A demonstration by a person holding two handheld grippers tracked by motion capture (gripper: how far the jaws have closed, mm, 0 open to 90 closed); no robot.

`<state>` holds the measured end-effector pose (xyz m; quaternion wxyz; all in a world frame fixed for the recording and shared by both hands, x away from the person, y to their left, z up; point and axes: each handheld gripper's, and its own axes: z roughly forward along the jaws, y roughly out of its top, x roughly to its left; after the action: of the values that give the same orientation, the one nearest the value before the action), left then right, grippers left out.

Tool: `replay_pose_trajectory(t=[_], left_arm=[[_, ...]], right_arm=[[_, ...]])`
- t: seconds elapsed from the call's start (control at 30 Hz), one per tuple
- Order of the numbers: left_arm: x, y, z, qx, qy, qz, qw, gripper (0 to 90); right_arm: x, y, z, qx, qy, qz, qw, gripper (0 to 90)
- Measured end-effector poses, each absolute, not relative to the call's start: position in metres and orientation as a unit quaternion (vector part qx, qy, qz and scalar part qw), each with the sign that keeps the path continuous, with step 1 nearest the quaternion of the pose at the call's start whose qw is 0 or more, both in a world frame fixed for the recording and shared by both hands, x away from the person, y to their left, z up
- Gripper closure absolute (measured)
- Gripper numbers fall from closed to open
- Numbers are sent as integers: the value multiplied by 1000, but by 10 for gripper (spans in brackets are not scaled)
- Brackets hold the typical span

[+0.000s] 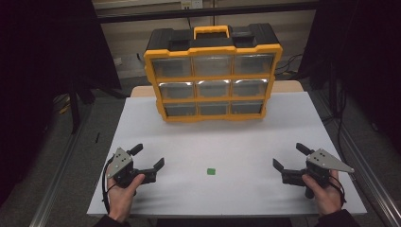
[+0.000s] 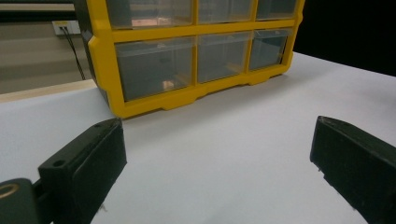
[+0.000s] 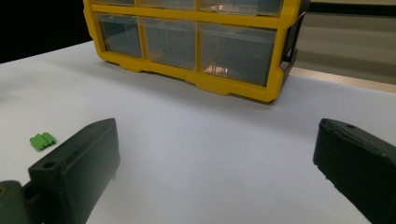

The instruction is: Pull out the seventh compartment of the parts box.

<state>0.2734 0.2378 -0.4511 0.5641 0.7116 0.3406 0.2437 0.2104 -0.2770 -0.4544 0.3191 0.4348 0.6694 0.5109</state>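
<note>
Two hands come in at the bottom of the high view, and each one holds a gripper. On the left side is the left gripper (image 1: 150, 156). Its jaws are spread wide apart and hold nothing. On the right side is the right gripper (image 1: 289, 155). Its jaws are spread wide too, with nothing between them. Both grippers sit low over the white table (image 1: 236, 142), well apart from each other.

Between them, near the front of the table, lies a small green block (image 1: 211, 171). It lies flat on the table by itself, and no gripper touches it. It is a bit nearer the left gripper than the right one. In the right gripper view the block (image 3: 42, 140) shows just past the left jaw, and it looks like it has little ridges on top.

At the back of the table stands a yellow and black box (image 1: 213, 75). It has nine see-through drawers in three rows of three, all pushed in, and a handle (image 1: 211, 31) on top. The left gripper view looks at the box (image 2: 187, 56) across bare white table.
</note>
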Motion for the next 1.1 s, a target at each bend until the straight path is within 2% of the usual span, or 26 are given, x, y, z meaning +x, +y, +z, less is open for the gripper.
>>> replay_pose_trajectory(t=[0.13,0.2,0.6,1.1], left_arm=[[277,233,-452,719,337,232,562,34],[280,228,-450,724,328,245,555,35],[286,214,-444,730,305,247,559,34],[310,186,-438,723,283,292,558,33]], right_arm=[[210,-276,-455,431,670,512,319,4],[210,-275,-455,433,670,513,317,3],[209,-273,-455,429,674,513,315,3],[209,-274,-455,431,671,516,314,4]])
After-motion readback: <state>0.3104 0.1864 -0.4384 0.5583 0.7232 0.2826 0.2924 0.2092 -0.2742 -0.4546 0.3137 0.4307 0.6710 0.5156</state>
